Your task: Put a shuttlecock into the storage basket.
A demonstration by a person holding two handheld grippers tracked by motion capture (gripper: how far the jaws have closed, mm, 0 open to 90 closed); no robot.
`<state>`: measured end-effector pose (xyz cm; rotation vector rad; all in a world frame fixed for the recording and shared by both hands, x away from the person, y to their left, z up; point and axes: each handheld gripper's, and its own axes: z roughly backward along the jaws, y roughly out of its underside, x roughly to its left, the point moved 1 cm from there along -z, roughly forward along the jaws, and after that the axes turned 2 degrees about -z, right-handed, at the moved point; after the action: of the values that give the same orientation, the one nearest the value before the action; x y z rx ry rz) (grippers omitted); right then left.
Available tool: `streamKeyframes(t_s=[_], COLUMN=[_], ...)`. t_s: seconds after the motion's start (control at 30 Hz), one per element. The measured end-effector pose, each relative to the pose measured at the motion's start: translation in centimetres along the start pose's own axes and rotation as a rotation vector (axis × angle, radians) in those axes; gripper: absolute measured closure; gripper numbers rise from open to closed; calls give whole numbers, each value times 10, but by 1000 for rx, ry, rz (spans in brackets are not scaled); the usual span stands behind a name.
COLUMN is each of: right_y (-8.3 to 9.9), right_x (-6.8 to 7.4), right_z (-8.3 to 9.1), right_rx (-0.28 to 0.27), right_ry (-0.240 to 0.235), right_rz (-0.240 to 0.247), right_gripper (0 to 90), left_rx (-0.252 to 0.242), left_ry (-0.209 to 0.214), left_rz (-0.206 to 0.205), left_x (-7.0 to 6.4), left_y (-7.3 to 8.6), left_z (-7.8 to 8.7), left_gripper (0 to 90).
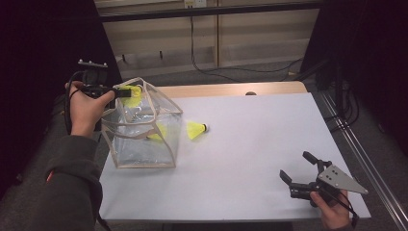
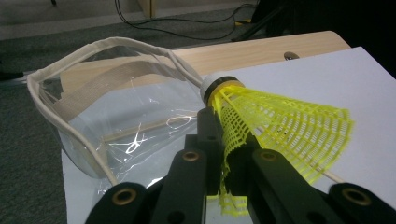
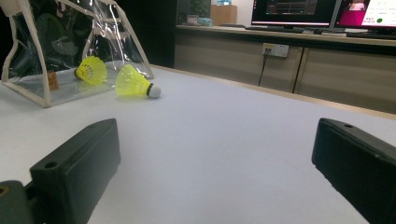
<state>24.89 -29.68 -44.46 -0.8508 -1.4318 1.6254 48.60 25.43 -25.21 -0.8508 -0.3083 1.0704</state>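
Note:
A clear plastic bag (image 1: pixel 144 130) with beige trim stands open at the table's left. My left gripper (image 1: pixel 126 92) is shut on a yellow shuttlecock (image 2: pixel 280 126), holding it by the skirt over the bag's mouth (image 2: pixel 116 93). A second shuttlecock (image 1: pixel 156 134) lies inside the bag (image 3: pixel 70 51), seen through its wall (image 3: pixel 91 70). A third shuttlecock (image 1: pixel 196 129) lies on the table just right of the bag, also visible in the right gripper view (image 3: pixel 133 83). My right gripper (image 1: pixel 300 168) stands open near the table's front right corner with nothing between its jaws.
The white table top (image 1: pixel 260 139) spreads between the bag and the right gripper. A wooden strip (image 1: pixel 231 89) runs along the far edge. Cables (image 1: pixel 231 72) lie on the floor beyond. A metal rail (image 1: pixel 358 144) runs along the right side.

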Motion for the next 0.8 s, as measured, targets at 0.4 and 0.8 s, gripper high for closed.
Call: streamKeyframes(t_s=[0.4, 0.8], right_y=[0, 0], right_x=[0, 0], right_z=[0, 1], right_rx=[-2, -2], right_ry=[-1, 0], right_rz=[1, -3], right_gripper=[12, 11], left_rx=[1, 5], left_ry=[-17, -31], left_rz=[23, 32], left_x=[9, 13], left_y=[2, 3], left_z=[-7, -11], left_gripper=[870, 868])
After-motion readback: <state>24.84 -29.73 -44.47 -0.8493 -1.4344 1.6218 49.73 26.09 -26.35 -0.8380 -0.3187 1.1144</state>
